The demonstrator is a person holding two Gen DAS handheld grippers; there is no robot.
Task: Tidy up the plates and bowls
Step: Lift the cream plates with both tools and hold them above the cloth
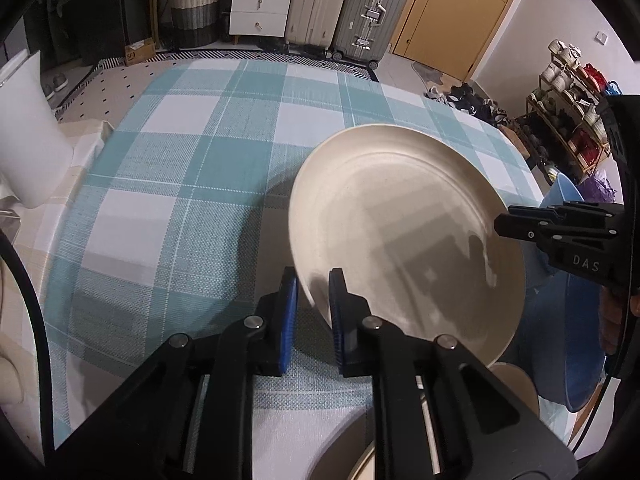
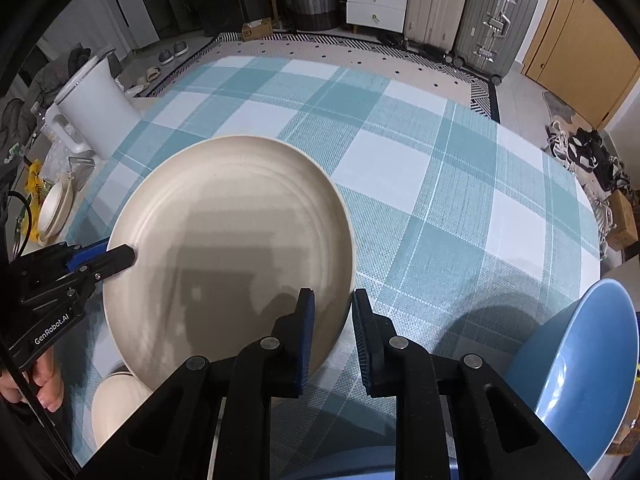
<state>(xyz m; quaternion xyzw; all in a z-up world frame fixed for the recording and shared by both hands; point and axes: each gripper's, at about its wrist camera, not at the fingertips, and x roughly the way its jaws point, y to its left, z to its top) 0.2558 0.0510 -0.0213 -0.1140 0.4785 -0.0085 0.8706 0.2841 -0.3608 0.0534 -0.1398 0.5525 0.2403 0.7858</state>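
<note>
A large cream plate [image 1: 400,232] is held tilted above the checked tablecloth; it also shows in the right wrist view [image 2: 228,248]. My left gripper [image 1: 313,312] straddles its near-left rim with a small gap between the jaws; in the right wrist view its fingers [image 2: 108,258] clamp the plate's left rim. My right gripper [image 2: 332,332] straddles the plate's right rim with the jaws apart; in the left wrist view it [image 1: 504,226] touches the far-right rim. A blue bowl [image 2: 576,368] stands tilted at the right. A cream bowl [image 2: 116,404] sits under the plate.
The blue-and-white checked tablecloth [image 2: 440,184] covers the table. A white kettle [image 2: 96,112] stands at its left edge, with cream dishes [image 2: 54,208] nearby. Suitcases [image 2: 492,20], a drawer chest and a basket stand beyond the table.
</note>
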